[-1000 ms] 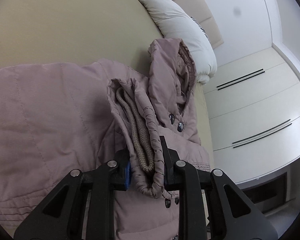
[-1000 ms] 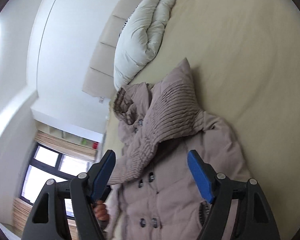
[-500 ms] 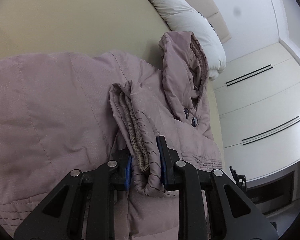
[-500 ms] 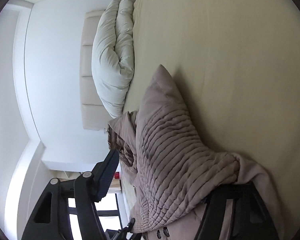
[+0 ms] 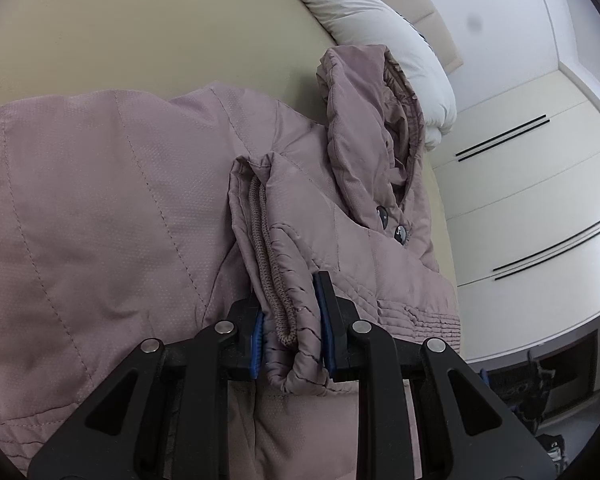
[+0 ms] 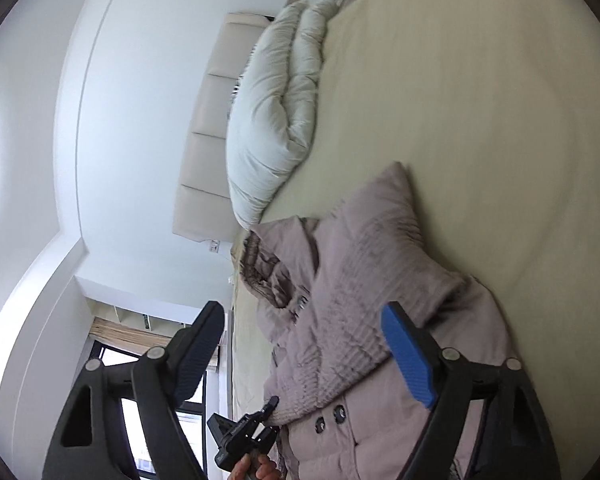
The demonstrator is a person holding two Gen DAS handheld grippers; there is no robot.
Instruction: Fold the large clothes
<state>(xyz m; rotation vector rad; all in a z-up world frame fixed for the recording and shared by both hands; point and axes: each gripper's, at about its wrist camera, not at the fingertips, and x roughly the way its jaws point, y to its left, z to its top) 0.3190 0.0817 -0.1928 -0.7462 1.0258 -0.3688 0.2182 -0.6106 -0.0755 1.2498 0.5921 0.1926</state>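
Coat [image 5: 100, 208], mauve padded, lies on bed [image 5: 140, 32], hood [image 5: 372, 128] toward pillow [image 5: 380, 28]. Left gripper [image 5: 292, 320] is clamped on the sleeve cuff [image 5: 276, 288]; knit inner rib shows between the 2 blue pads, puffy fabric bunched there. The sleeve is laid across the coat front, cuff just beside the 2 buttons [image 5: 392, 224] under the hood. Right gripper [image 6: 304, 356] has jaws wide apart, nothing between them, hovering above the ribbed sleeve [image 6: 360, 292] and button placket; cannot tell if it touches fabric. Right view also shows the left gripper [image 6: 260, 420] gripping the sleeve end at the coat's near edge.

Step, my read: folding sleeve 1 inward over the body. Next probably needs the left to set the cuff flat on the chest and let go, the right to press or smooth so padding doesn't spring back, then sleeve 2. Only a guess.

Right view slightly blurred. Coat hem is out of view. Wardrobe [image 5: 520, 200] is beyond the bed.
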